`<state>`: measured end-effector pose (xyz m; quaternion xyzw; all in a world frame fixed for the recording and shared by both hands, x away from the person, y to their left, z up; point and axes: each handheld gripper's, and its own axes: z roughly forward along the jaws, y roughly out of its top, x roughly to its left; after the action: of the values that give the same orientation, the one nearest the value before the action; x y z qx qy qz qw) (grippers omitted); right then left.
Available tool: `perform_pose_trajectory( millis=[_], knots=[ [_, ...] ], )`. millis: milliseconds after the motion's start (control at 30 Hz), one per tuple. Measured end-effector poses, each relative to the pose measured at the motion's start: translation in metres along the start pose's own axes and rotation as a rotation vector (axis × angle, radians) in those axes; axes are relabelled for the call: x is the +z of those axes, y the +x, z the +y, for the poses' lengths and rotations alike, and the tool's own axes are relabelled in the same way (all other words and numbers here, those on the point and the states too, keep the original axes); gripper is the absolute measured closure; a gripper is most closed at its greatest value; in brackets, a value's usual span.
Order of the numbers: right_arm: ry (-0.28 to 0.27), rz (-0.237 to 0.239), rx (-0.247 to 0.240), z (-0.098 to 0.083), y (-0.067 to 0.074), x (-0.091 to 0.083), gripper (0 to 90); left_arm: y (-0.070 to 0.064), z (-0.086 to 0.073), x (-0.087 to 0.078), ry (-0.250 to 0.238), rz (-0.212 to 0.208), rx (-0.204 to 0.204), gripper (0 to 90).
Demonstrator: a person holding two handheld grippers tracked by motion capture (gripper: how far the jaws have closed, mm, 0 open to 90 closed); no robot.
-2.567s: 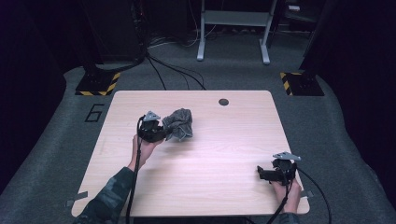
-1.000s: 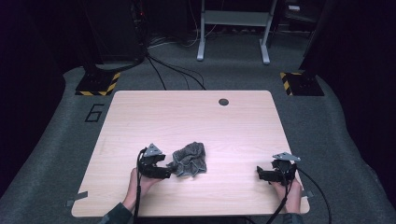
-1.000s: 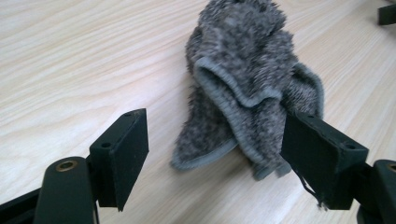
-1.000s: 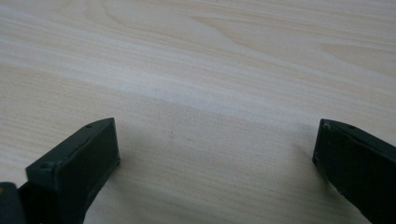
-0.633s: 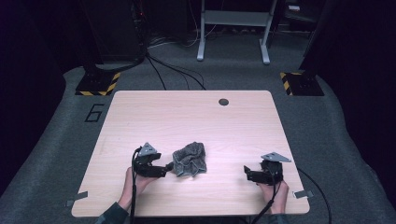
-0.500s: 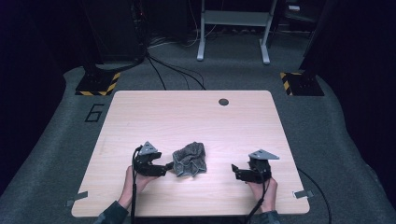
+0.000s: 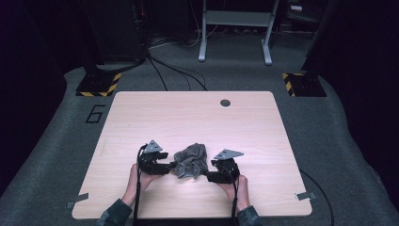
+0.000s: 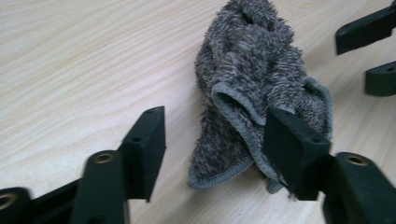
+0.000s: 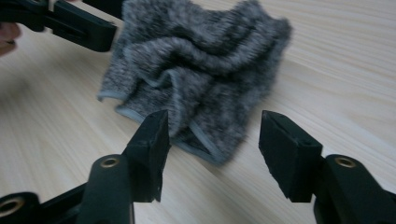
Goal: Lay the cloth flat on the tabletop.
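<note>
While crumpled grey towel [image 7: 190, 161] lies between them, left hand-held gripper [image 7: 175, 165] and right hand-held gripper [image 7: 205, 176] closing, jaws apart, ungripped.

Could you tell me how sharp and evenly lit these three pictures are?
High view: the table is brightly lit, the surroundings dark. Left gripper view: the grey towel is crisp. Right gripper view: the towel is smeared with blur, its far edge soft.
</note>
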<state>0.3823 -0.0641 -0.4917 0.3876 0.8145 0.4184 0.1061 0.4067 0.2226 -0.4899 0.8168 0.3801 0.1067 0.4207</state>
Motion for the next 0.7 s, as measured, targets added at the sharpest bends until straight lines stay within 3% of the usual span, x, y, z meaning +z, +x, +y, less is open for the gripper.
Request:
perform_pose_trajectory(
  millis=[167,233,367,533,700],
  knots=[
    [0.031,0.003,-0.019,0.006,0.008,0.012,49.8,-0.001,-0.002,0.006,0.004,-0.028,-0.017,50.7],
    [0.068,-0.019,-0.042,0.008,0.015,0.021,56.2,0.0,-0.003,0.01,0.014,-0.048,-0.021,61.3],
    [0.097,-0.064,-0.06,0.009,0.019,0.028,81.9,-0.001,-0.006,0.012,-0.012,-0.057,-0.027,76.8],
    [0.056,-0.102,-0.055,0.013,0.015,0.019,87.8,0.0,-0.006,0.006,-0.011,-0.034,0.005,84.5],
    [-0.011,-0.169,-0.037,0.025,0.001,-0.004,88.1,0.003,-0.003,-0.005,-0.001,0.039,0.064,87.4]
  ],
)
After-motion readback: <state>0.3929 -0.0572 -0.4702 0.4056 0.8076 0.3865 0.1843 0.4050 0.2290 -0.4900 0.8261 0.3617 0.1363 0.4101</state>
